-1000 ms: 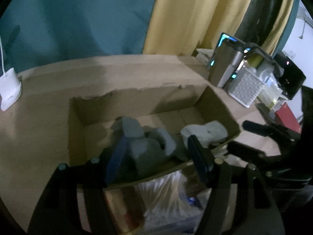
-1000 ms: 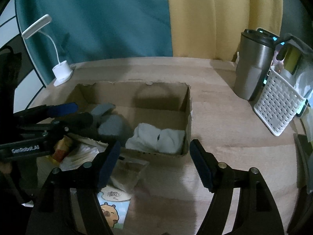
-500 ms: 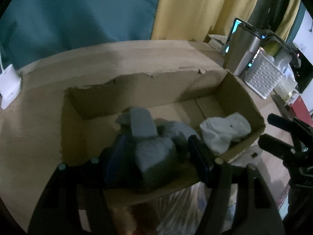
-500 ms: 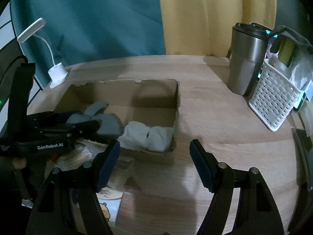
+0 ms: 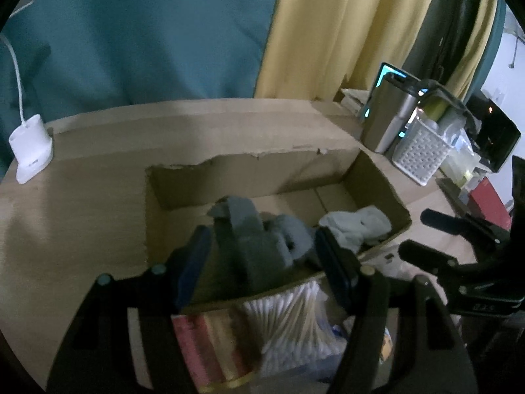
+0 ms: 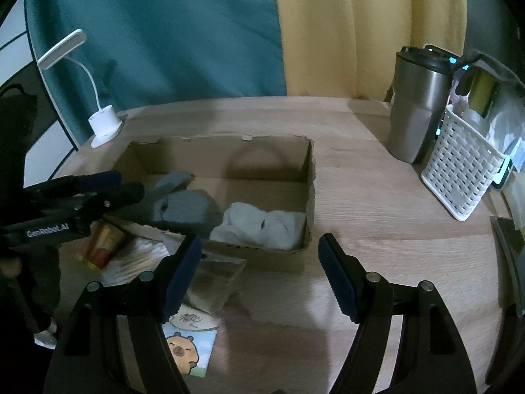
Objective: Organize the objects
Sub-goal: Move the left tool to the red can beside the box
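Observation:
An open cardboard box lies on the wooden table. A white sock bundle rests in its near right corner. My left gripper is shut on a grey sock bundle, which hangs over the box's near left part, just past the front wall. My right gripper stands open in front of the box's right corner, above the table, with nothing between its fingers.
In front of the box lie a pack of cotton swabs, a red-gold packet, a clear bag and a capybara card. A white lamp base stands back left. A steel tumbler and white basket stand right.
My left gripper shifted a little over the box's near edge, with the grey socks still between its fingers. The right gripper is almost where it was, still open.

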`<control>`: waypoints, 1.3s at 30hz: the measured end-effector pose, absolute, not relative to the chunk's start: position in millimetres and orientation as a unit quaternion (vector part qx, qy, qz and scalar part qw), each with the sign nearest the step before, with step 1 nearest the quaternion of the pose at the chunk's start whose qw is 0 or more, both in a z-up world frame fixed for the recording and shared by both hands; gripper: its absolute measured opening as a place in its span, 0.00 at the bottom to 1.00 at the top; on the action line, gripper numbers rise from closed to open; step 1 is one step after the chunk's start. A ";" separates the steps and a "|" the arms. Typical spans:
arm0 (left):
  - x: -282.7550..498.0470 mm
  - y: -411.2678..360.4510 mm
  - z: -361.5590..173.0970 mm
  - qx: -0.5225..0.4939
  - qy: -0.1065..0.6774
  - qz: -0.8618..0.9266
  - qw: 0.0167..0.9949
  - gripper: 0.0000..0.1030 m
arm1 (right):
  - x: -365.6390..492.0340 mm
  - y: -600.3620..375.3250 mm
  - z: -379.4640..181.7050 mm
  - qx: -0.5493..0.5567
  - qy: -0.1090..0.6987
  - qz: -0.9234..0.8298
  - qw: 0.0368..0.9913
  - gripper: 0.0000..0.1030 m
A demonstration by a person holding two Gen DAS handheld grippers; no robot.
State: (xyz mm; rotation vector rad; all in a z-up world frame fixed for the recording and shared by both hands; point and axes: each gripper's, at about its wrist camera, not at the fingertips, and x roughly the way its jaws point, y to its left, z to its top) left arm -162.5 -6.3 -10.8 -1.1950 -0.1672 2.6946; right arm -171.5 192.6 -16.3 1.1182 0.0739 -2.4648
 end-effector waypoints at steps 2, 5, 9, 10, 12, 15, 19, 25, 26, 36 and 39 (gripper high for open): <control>-159.9 -9.1 -8.8 -0.401 -0.059 0.909 0.093 0.66 | -169.5 192.1 -15.3 0.401 0.027 -0.890 0.217 0.78; -153.2 -12.5 -6.4 -0.397 -0.060 0.912 0.091 0.66 | -165.8 189.7 -14.1 0.400 0.030 -0.889 0.220 0.81; -145.5 -14.7 -5.4 -0.394 -0.061 0.913 0.089 0.66 | -161.7 186.9 -14.3 0.399 0.033 -0.889 0.221 0.81; -143.5 -16.0 -5.4 -0.393 -0.062 0.913 0.088 0.66 | -160.7 186.2 -14.5 0.399 0.034 -0.889 0.222 0.81; -140.1 -18.9 -5.4 -0.393 -0.065 0.913 0.086 0.66 | -158.3 185.3 -14.6 0.399 0.035 -0.889 0.223 0.81; -134.6 -23.4 -5.8 -0.391 -0.067 0.914 0.080 0.66 | -156.1 182.1 -15.7 0.399 0.037 -0.888 0.225 0.81; -128.7 -29.2 -6.5 -0.391 -0.071 0.915 0.075 0.66 | -154.3 178.6 -17.2 0.401 0.039 -0.886 0.228 0.81; -122.4 -34.2 -10.4 -0.393 -0.075 0.914 0.069 0.66 | -150.6 173.8 -19.3 0.403 0.042 -0.884 0.232 0.81; -121.2 -34.8 -10.7 -0.393 -0.076 0.914 0.068 0.66 | -149.9 173.2 -19.3 0.403 0.043 -0.884 0.233 0.81; -113.0 -45.3 -18.6 -0.402 -0.089 0.910 0.054 0.66 | -145.8 168.6 -25.2 0.409 0.045 -0.880 0.235 0.81; -111.4 -48.0 -21.4 -0.405 -0.091 0.908 0.052 0.66 | -145.9 168.0 -28.3 0.413 0.044 -0.879 0.236 0.81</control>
